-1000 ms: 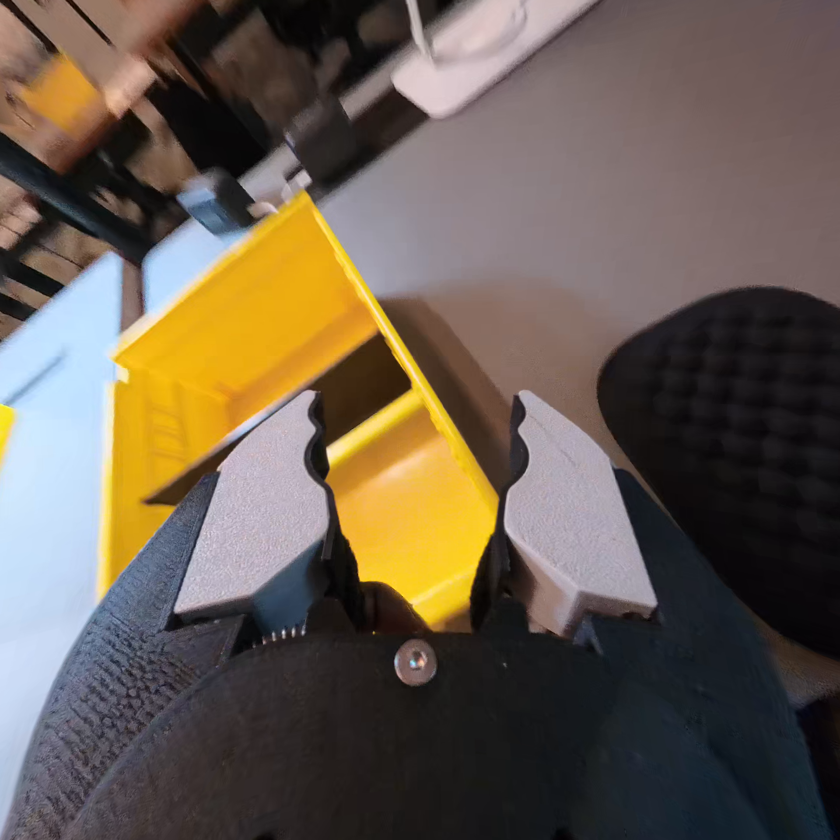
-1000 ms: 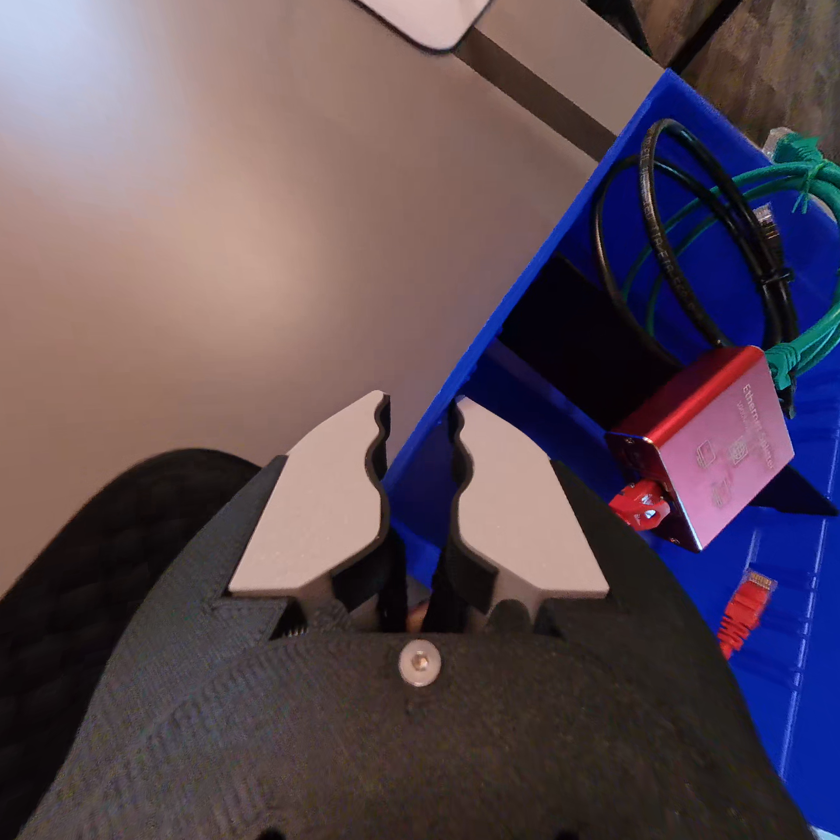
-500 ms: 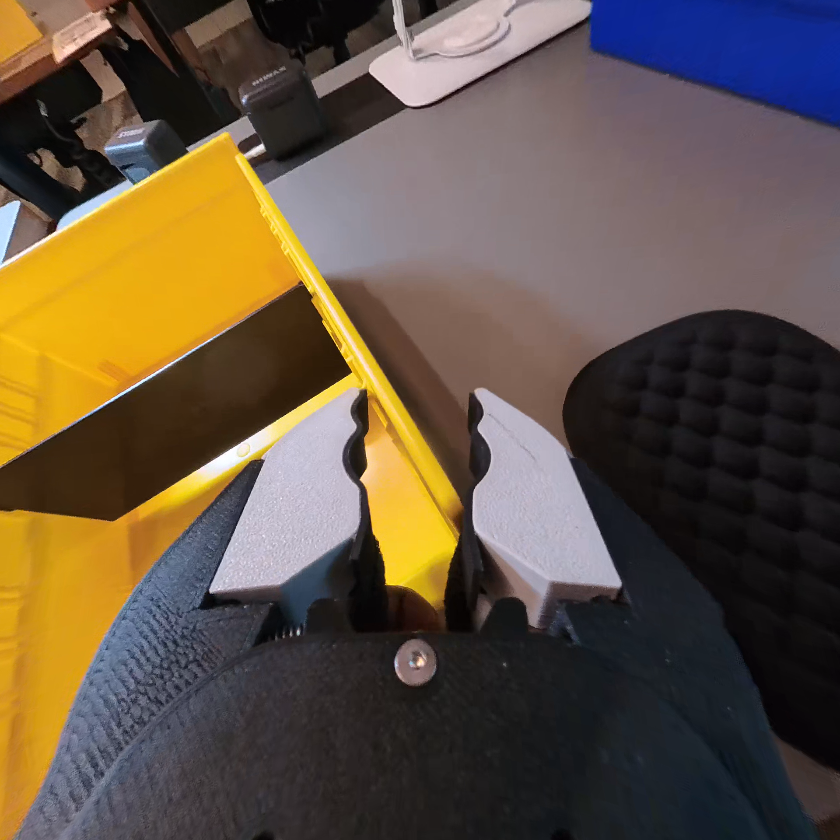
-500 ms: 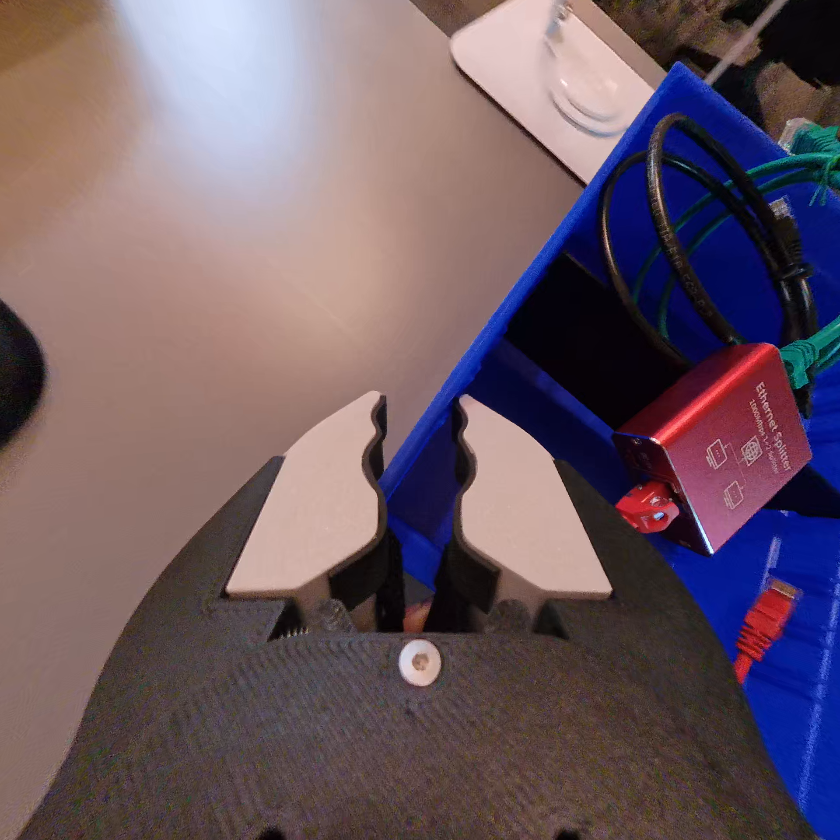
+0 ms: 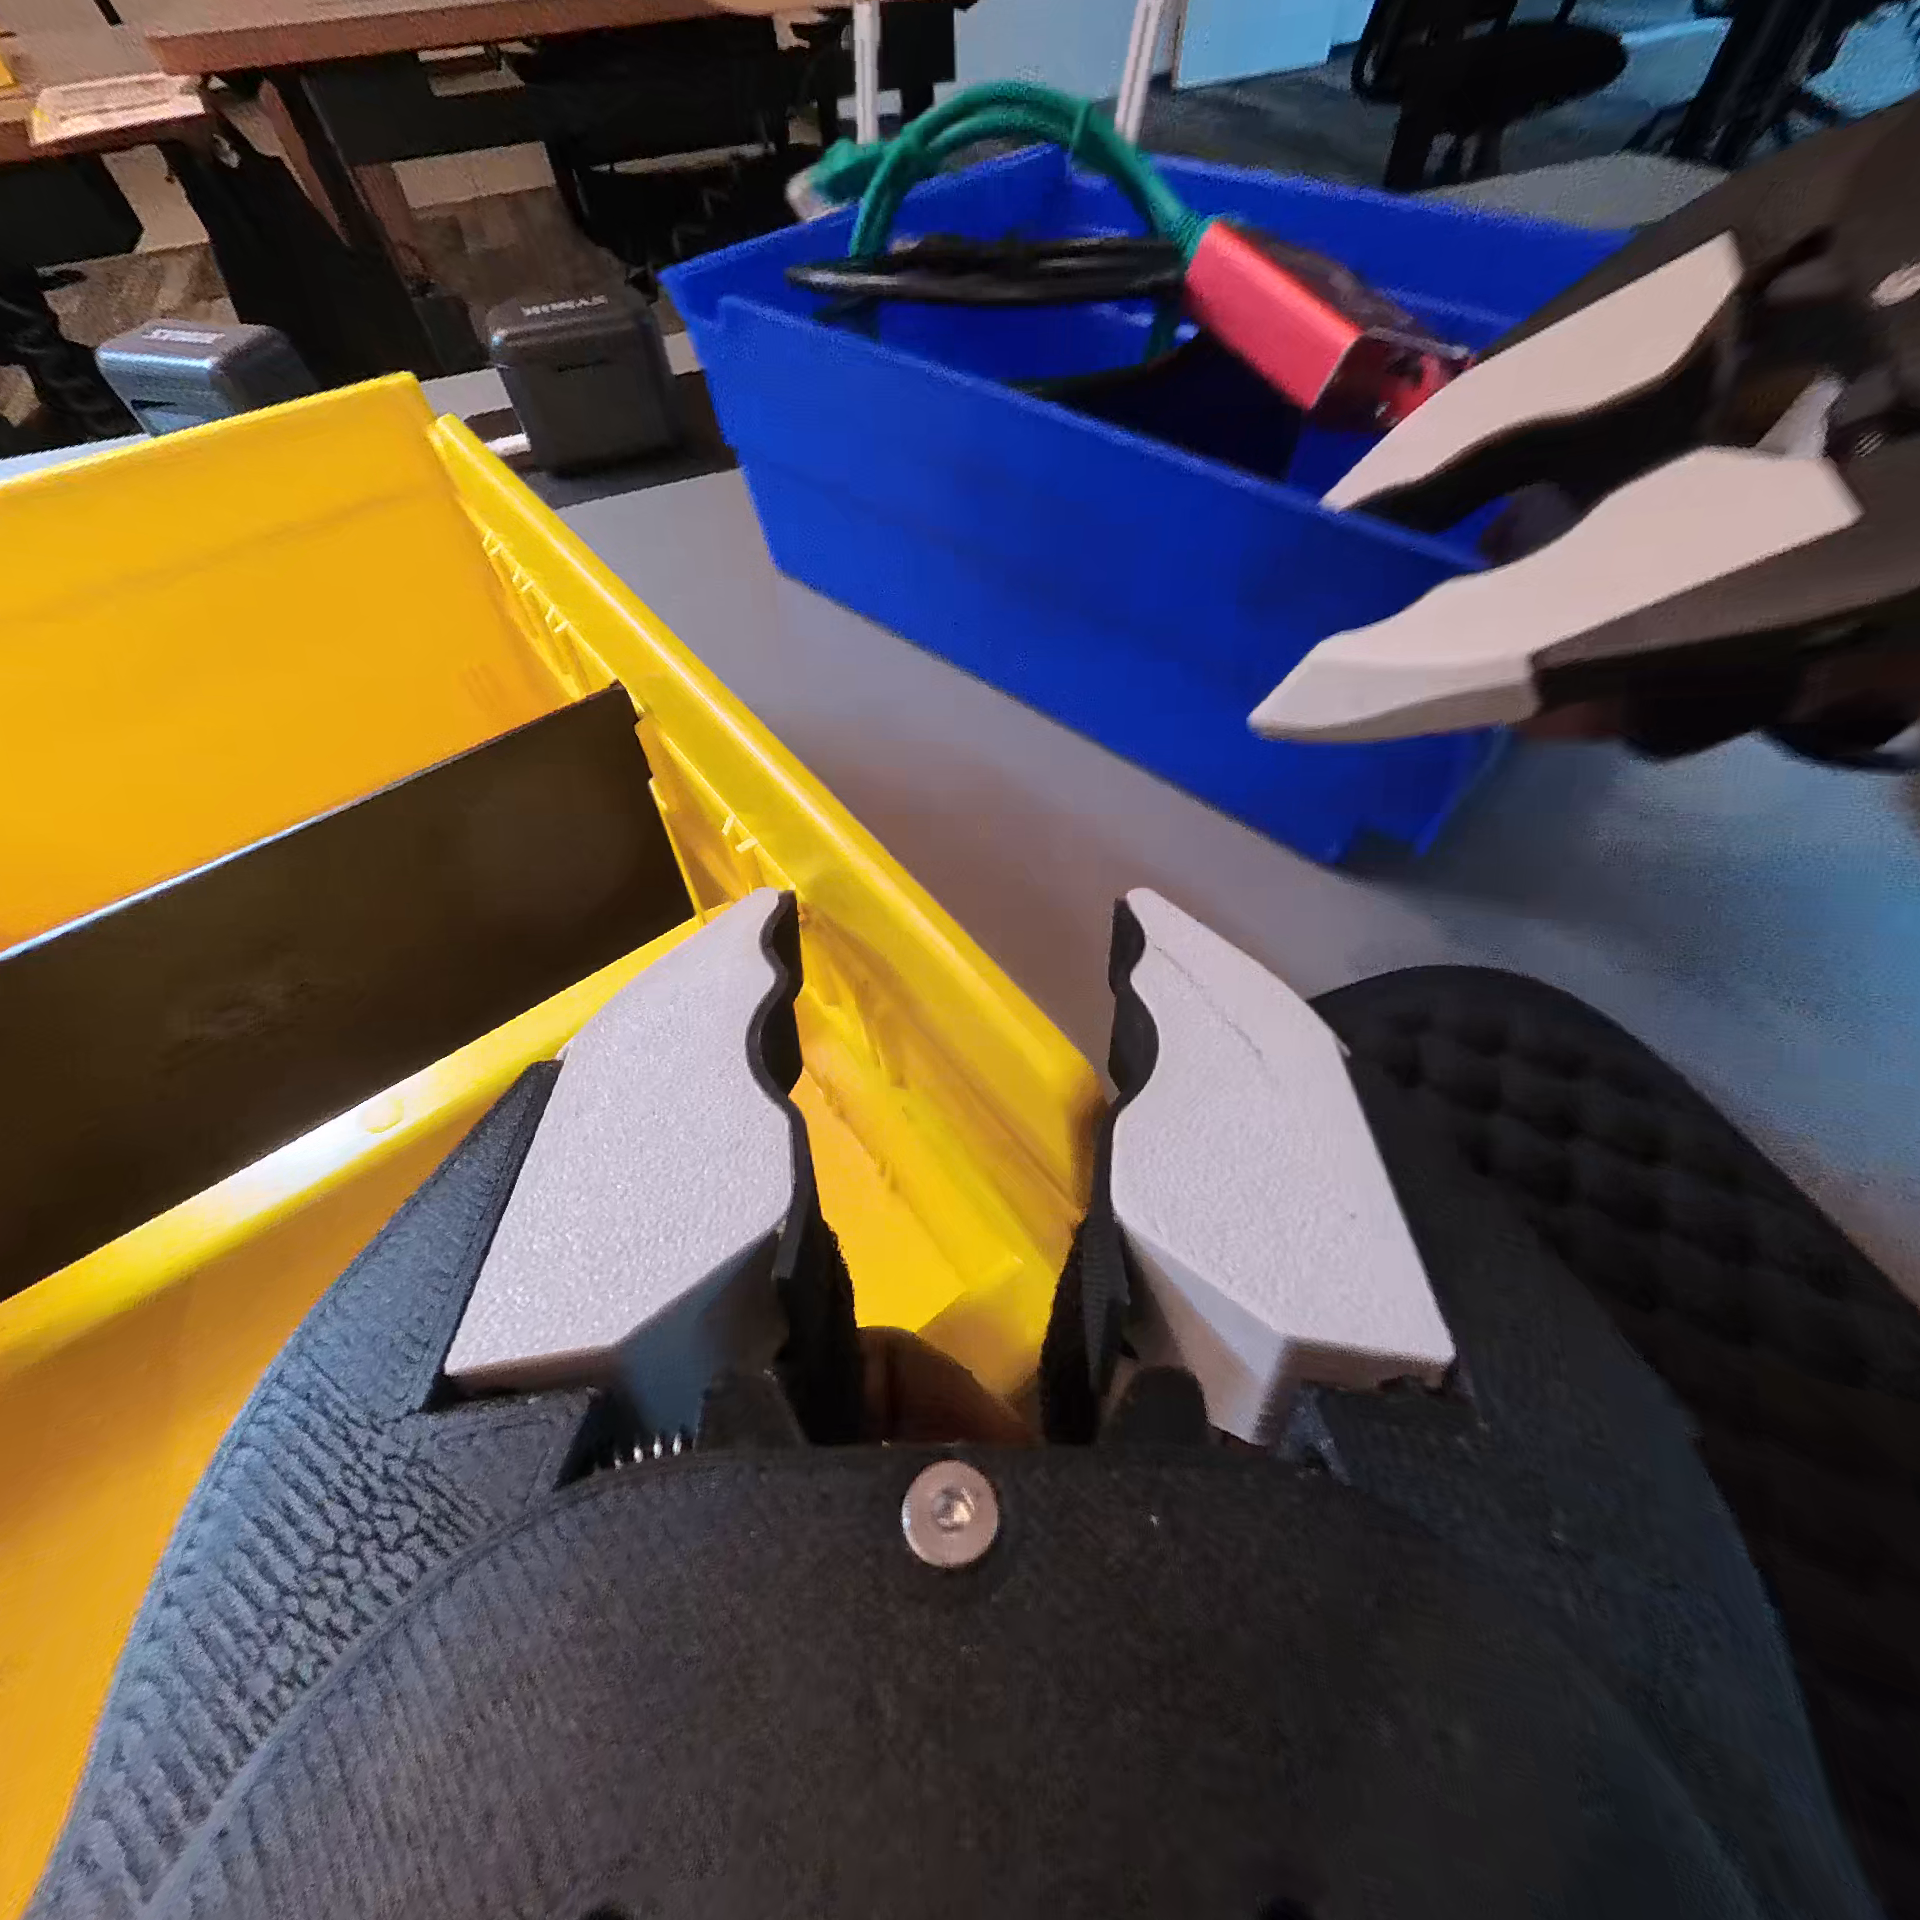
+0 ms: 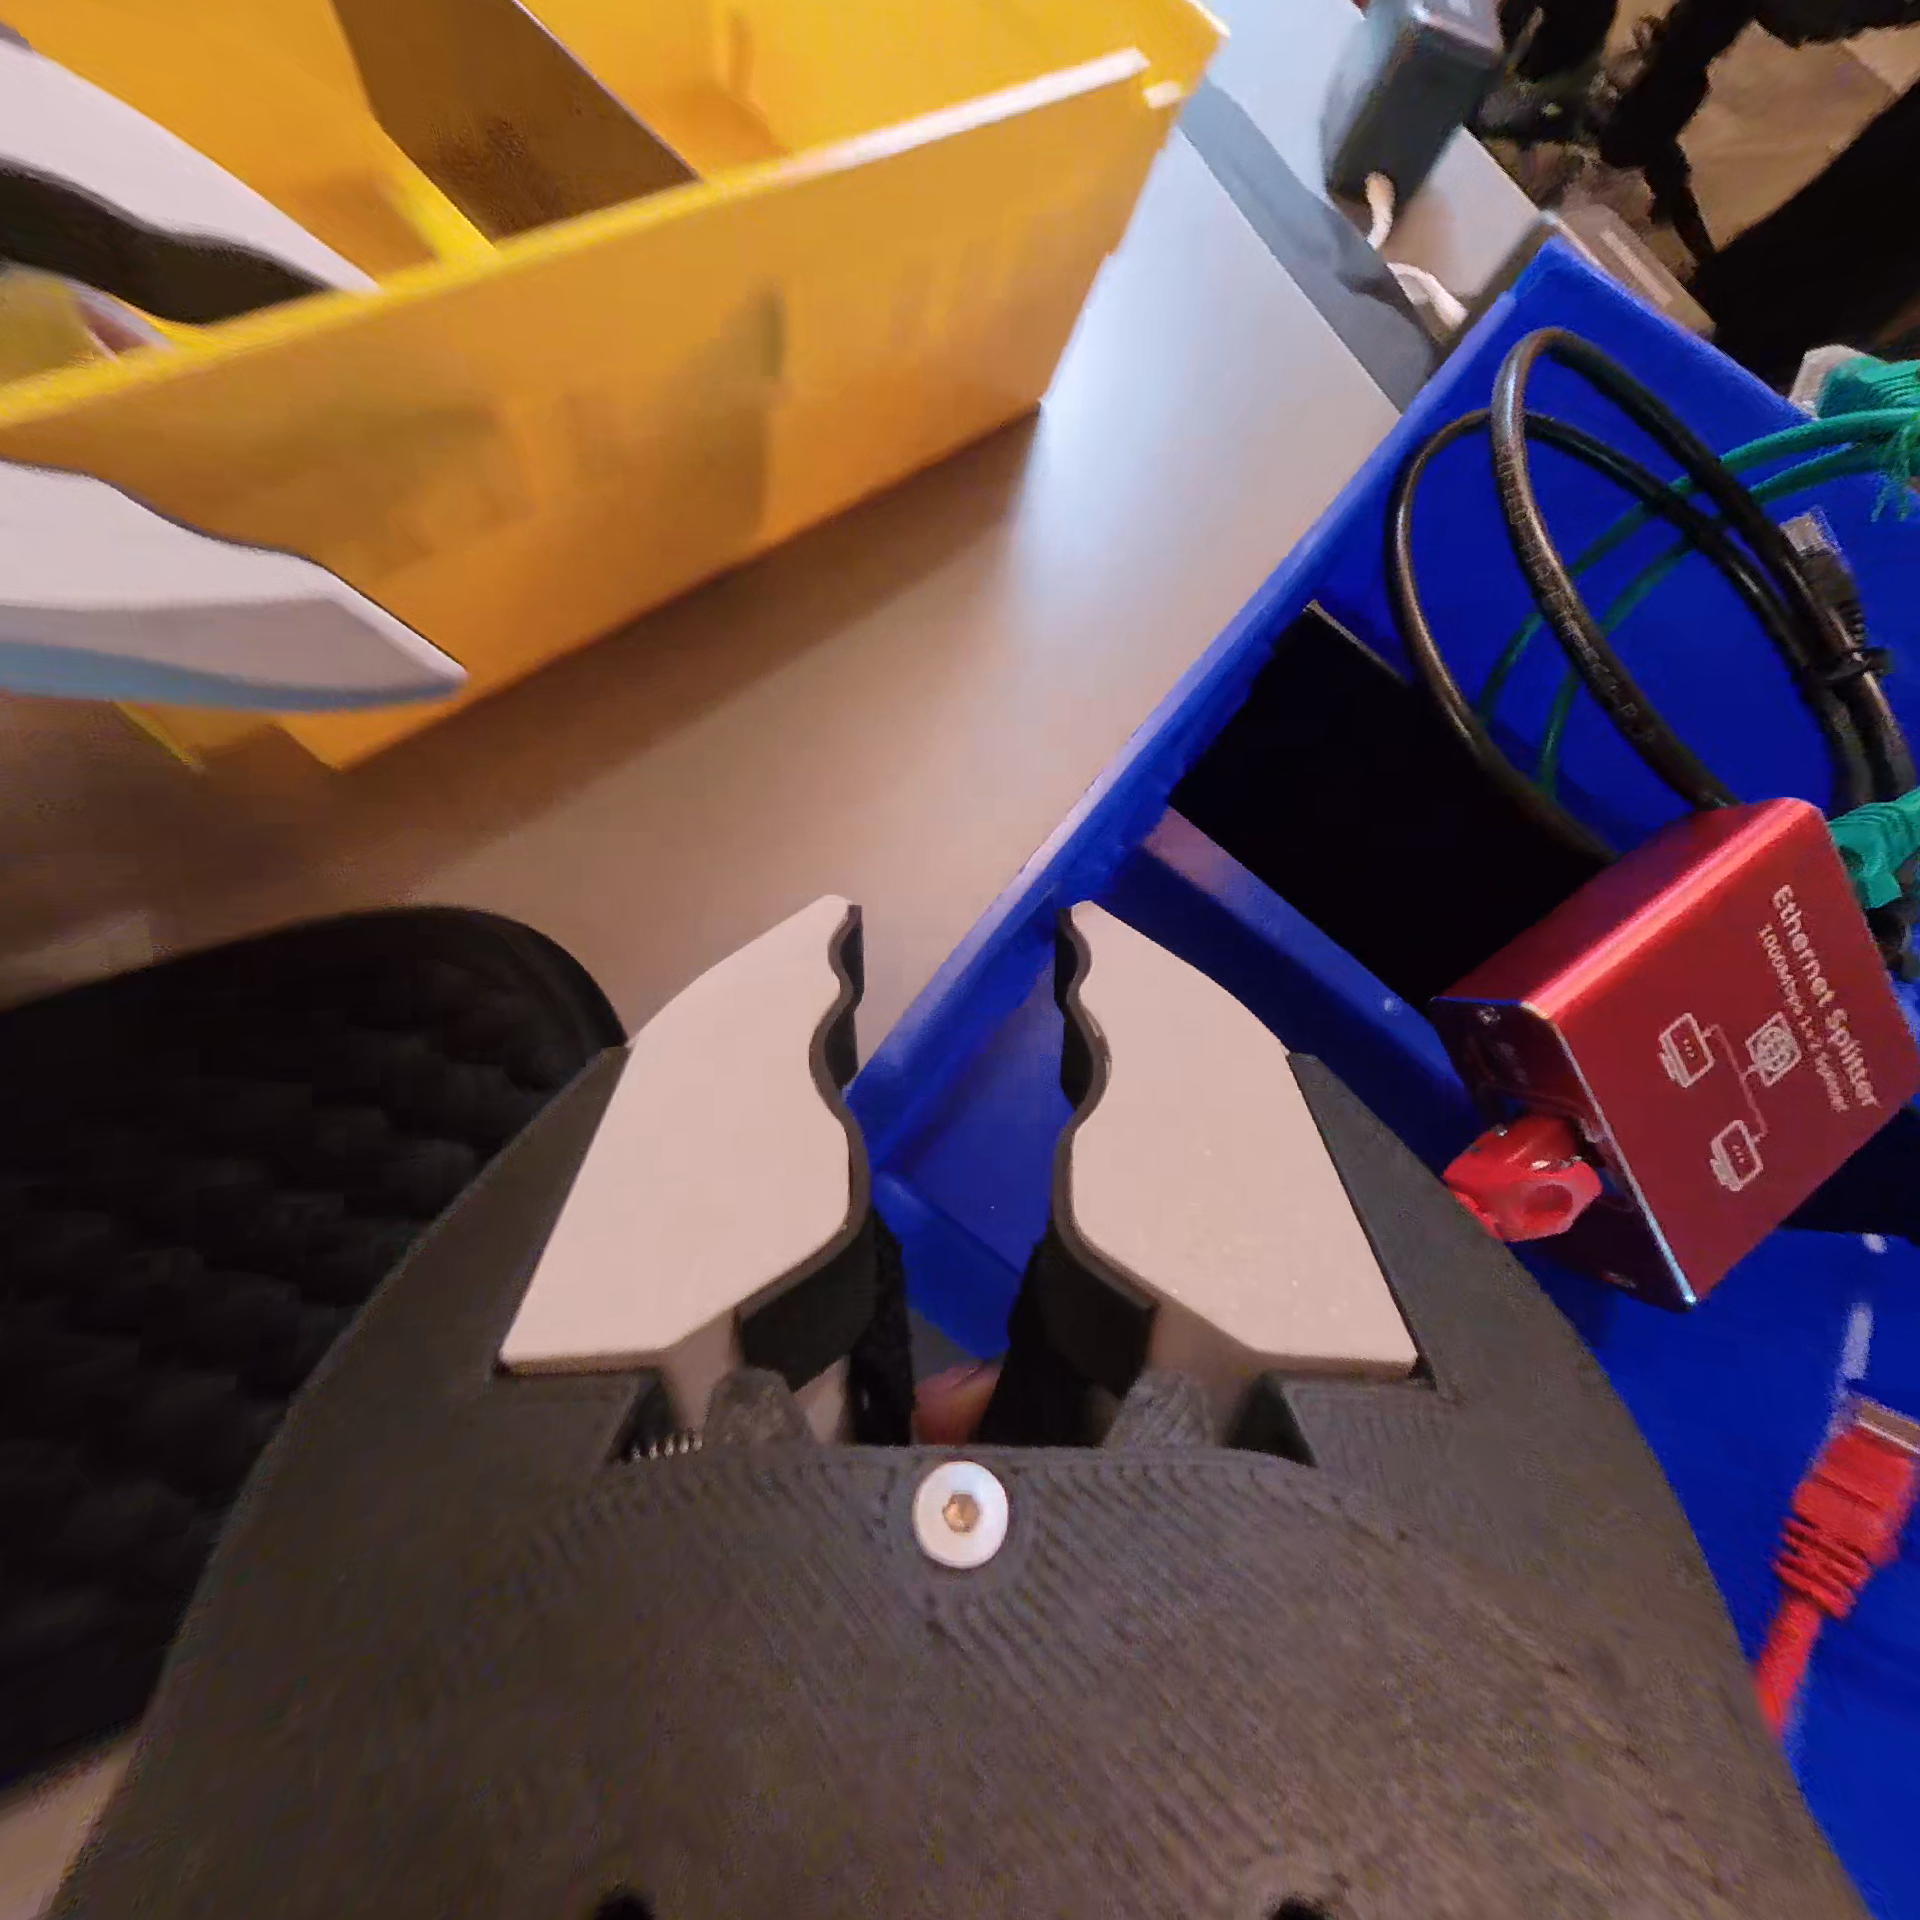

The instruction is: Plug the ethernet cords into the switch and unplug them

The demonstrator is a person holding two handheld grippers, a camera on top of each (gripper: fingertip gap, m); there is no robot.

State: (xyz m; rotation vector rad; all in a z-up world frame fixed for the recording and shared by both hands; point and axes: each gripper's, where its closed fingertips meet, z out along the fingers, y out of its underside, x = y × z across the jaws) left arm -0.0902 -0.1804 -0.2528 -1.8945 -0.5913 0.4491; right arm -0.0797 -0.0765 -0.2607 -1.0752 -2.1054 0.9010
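A red metal switch (image 6: pixel 1704 1049) lies tilted in the blue bin (image 6: pixel 1039 997). A red plug (image 6: pixel 1517 1174) sits in its near end and a green cord (image 6: pixel 1870 852) meets its far end. A black coiled cord (image 6: pixel 1558 582) lies behind it, and another red cord end (image 6: pixel 1849 1527) lies on the bin floor. My right gripper (image 6: pixel 958 920) is open and empty over the bin's near left wall. My left gripper (image 5: pixel 951 925) is open and empty, astride the right wall of the yellow bin (image 5: pixel 312 623). The left wrist view also shows the switch (image 5: pixel 1278 312), the blue bin (image 5: pixel 1039 520) and the right gripper (image 5: pixel 1299 613).
A black quilted pad (image 5: pixel 1662 1195) lies on the grey table (image 5: pixel 1039 790) between the bins. A black divider (image 5: pixel 312 956) crosses the yellow bin. Small dark boxes (image 5: pixel 582 364) stand at the table's far edge. The left gripper (image 6: pixel 410 478) shows in the right wrist view.
Both views have swung up and inward, so each now shows the other gripper and bin. The left fingers narrowed, then opened again. The right fingers have opened a little.
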